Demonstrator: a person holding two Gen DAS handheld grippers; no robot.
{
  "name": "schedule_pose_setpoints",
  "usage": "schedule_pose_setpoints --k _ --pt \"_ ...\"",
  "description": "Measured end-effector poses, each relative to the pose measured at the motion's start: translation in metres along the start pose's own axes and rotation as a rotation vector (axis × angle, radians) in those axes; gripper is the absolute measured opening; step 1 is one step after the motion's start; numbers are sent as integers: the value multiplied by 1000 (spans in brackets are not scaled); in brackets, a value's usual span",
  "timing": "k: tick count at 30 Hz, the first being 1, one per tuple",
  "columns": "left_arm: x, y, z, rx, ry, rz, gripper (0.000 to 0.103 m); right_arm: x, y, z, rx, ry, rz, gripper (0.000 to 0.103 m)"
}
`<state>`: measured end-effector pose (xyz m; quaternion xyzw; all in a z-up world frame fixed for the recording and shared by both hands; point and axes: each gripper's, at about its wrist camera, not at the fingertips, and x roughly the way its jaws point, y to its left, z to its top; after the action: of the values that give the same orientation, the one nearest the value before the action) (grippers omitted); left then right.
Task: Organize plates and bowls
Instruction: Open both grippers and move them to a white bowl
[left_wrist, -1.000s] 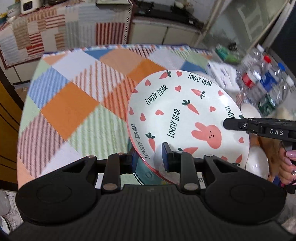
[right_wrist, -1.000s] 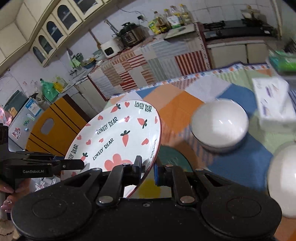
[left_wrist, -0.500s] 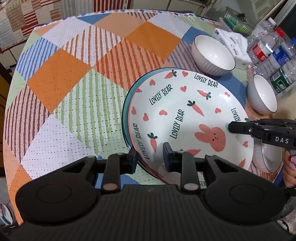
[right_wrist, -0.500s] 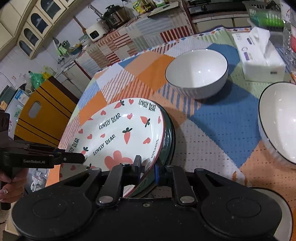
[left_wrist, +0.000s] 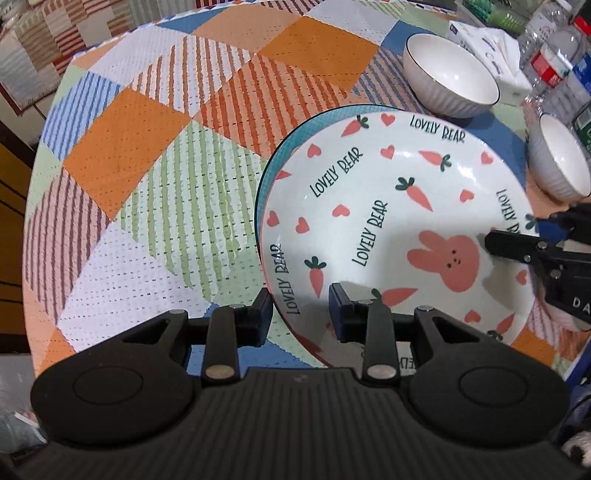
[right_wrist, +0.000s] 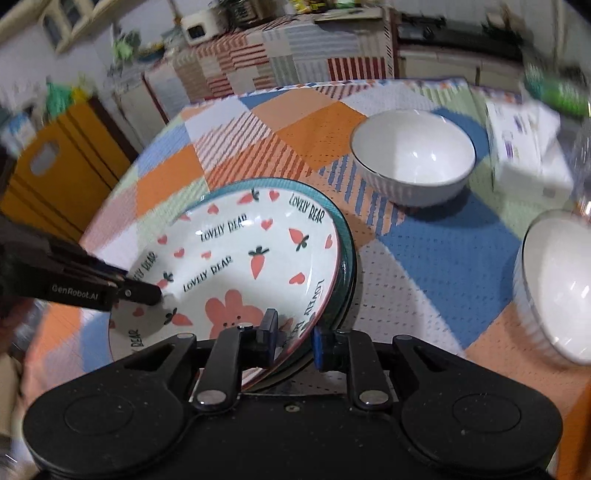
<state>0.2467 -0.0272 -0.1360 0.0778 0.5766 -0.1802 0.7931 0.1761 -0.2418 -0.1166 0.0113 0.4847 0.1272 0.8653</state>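
White "LOVELY BEAR" plate (left_wrist: 388, 206) rests on a teal plate (right_wrist: 345, 236).
Your left gripper (left_wrist: 301, 310) and right gripper (right_wrist: 293, 334) straddle its rim, seemingly loosened; white bowls (right_wrist: 412, 166) look empty.

Both fisheye views look steeply down, close over a patchwork-clothed table (left_wrist: 155, 140). The left wrist view faces the rabbit plate (left_wrist: 388, 206) at right of frame — the right wrist view sees the same plate (right_wrist: 240, 258) at lower left, with one white bowl (left_wrist: 448, 74) (right_wrist: 413, 162) shared.
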Motion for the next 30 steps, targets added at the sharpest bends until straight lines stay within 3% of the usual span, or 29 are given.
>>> schedule_pose_setpoints --k 7,11,19,23,30 --pt "2 -8 1 34 -2 68 32 -3 9 -1 -38 6 -44 30" --pt "3 -14 0 57 -17 116 32 -1 28 -7 -136 -1 -139 37" --pt "0 -15 1 51 -38 164 27 6 42 -16 -226 -45 -260 37" --pt "-10 -11 -1 17 -43 140 26 2 33 -17 -195 -70 -230 37" --pt "-59 -21 -6 -21 -91 32 26 -54 20 0 -186 -119 -190 38"
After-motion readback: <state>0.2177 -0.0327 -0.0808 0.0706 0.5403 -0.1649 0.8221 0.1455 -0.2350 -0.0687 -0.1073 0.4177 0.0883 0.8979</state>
